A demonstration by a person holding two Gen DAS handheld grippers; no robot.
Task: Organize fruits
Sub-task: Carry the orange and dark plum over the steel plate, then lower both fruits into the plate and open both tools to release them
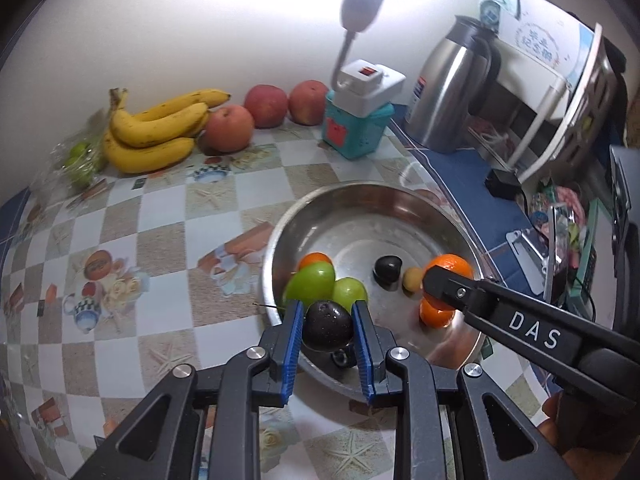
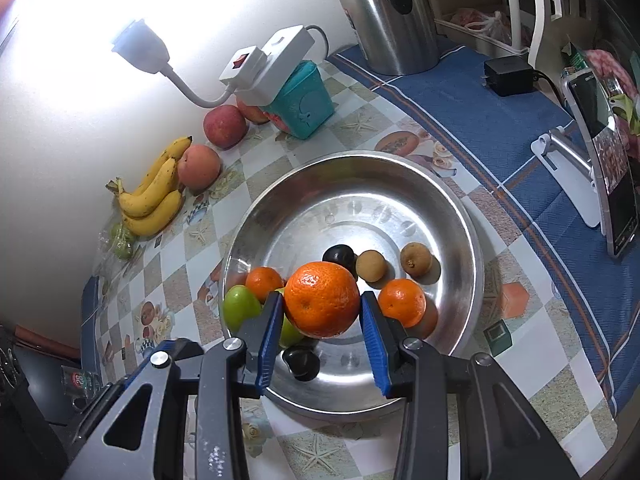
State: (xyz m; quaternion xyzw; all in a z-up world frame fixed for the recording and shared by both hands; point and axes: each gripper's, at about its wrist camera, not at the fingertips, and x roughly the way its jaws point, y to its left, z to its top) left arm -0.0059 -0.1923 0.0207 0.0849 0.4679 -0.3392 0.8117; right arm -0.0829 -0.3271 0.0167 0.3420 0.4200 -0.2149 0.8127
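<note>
A steel bowl [image 1: 400,196] [image 2: 472,240] on the checked tablecloth holds small oranges, green fruits [image 1: 311,284], dark plums [image 2: 339,255] and two brown fruits [image 2: 416,259]. My left gripper [image 1: 327,326] is shut on a dark plum [image 1: 328,326] over the bowl's near rim. My right gripper [image 2: 322,308] is shut on a large orange [image 2: 322,299] above the bowl; it also shows in the left wrist view [image 1: 448,268]. Bananas [image 1: 160,132] and three apples [image 1: 264,104] lie by the wall.
A teal box [image 1: 356,128] with a white power adapter and lamp stands behind the bowl. A steel kettle [image 1: 452,92], a white rack [image 1: 560,92], a black charger [image 2: 508,76] and a phone on a stand [image 2: 604,168] are to the right. A bag of green fruit [image 1: 80,160] lies far left.
</note>
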